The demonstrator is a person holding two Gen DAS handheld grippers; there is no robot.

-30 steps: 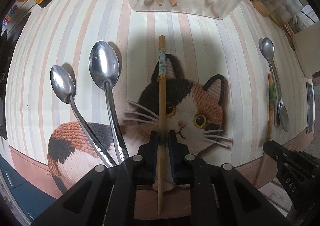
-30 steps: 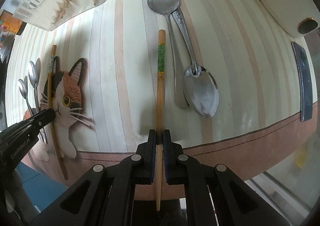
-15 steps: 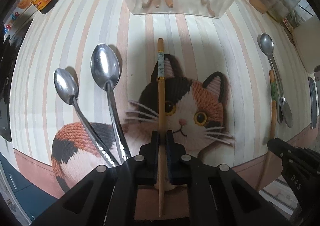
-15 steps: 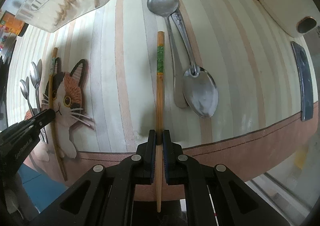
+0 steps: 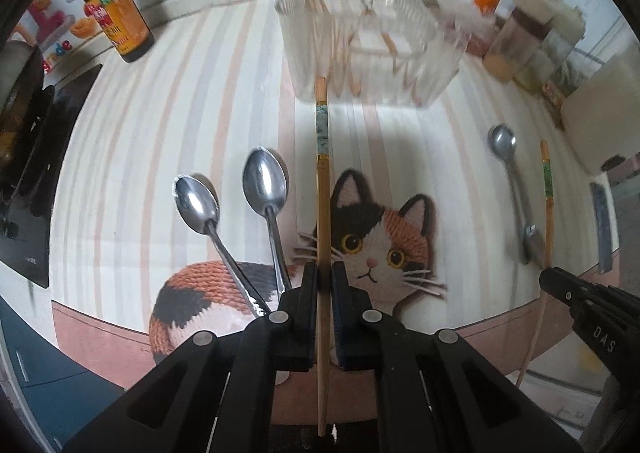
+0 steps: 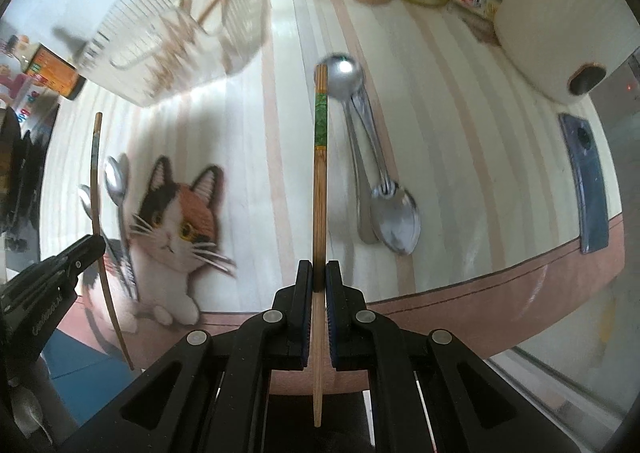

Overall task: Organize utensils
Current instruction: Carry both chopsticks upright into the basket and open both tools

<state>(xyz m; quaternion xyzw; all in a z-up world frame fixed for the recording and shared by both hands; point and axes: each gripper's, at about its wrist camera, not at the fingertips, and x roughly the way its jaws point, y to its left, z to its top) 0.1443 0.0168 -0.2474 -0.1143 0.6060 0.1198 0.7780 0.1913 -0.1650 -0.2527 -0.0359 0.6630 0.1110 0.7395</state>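
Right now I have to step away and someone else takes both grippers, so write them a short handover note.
Left gripper: shut on the pale-banded chopstick, lifted, tip pointing at the clear basket.
Right gripper: shut on the green-banded chopstick, also off the mat.
Basket stands at the back of the striped mat; some chopsticks seem to be inside already.
Left on the mat: two spoons by the cat picture, two spoons on the right side.
Done: both chopsticks picked up.
To do: probably drop both into the basket, then collect the four spoons.
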